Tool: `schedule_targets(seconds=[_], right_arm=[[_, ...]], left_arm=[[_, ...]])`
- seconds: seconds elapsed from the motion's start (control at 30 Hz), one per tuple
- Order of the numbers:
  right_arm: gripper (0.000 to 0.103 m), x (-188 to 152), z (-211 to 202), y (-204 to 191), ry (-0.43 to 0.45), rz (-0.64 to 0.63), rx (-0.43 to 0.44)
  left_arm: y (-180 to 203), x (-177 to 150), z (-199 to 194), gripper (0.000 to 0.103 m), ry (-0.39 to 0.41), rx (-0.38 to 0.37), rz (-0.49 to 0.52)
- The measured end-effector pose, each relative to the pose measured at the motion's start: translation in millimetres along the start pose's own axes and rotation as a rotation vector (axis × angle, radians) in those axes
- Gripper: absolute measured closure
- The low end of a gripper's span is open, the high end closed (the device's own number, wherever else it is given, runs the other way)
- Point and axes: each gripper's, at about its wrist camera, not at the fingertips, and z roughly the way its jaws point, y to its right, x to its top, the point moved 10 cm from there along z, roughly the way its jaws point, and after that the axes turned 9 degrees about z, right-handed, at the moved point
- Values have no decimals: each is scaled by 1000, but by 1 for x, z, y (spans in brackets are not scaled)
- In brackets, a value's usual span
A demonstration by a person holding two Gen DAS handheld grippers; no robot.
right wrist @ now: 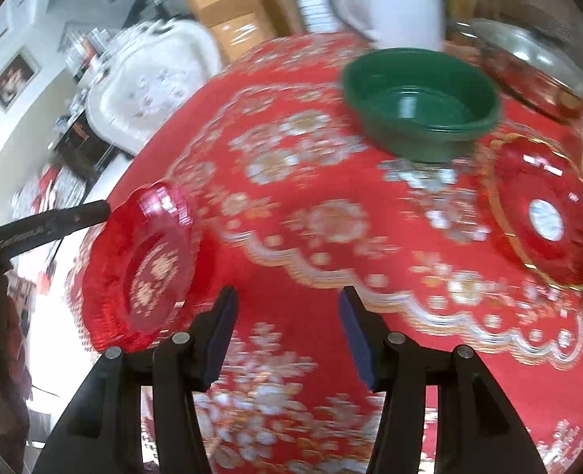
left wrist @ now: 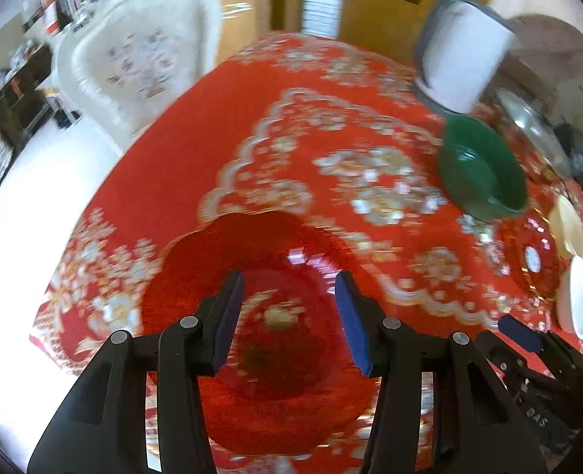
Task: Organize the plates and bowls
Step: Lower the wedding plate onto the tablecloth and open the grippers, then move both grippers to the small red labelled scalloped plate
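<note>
Left tongs [right wrist: 108, 213] gripping a red glass plate [right wrist: 143, 264] by its rim, plate tilted, face toward the empty, part-open right tongs [right wrist: 287, 312], green bowl [right wrist: 422, 102] upright beyond on the bench [right wrist: 331, 217].

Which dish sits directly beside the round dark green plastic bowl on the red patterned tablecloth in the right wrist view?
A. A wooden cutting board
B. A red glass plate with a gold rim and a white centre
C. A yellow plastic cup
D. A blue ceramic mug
B: the red glass plate with a gold rim lies just right of the round dark green plastic bowl on the red patterned tablecloth.
</note>
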Motion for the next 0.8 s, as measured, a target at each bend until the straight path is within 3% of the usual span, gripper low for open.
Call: schedule_targets(seconds=[0.47,0.63,0.8], right_arm=[[50,38,-43,139,72,210,-114],[50,44,-50,165,72,265,-91],[50,30,-47,186,23,331,-55]], left_arm=[[156,26,12,55,-19,-150,174],[200,35,30,55,-29,-163,218],[227,34,57,55,-80,-176,216]])
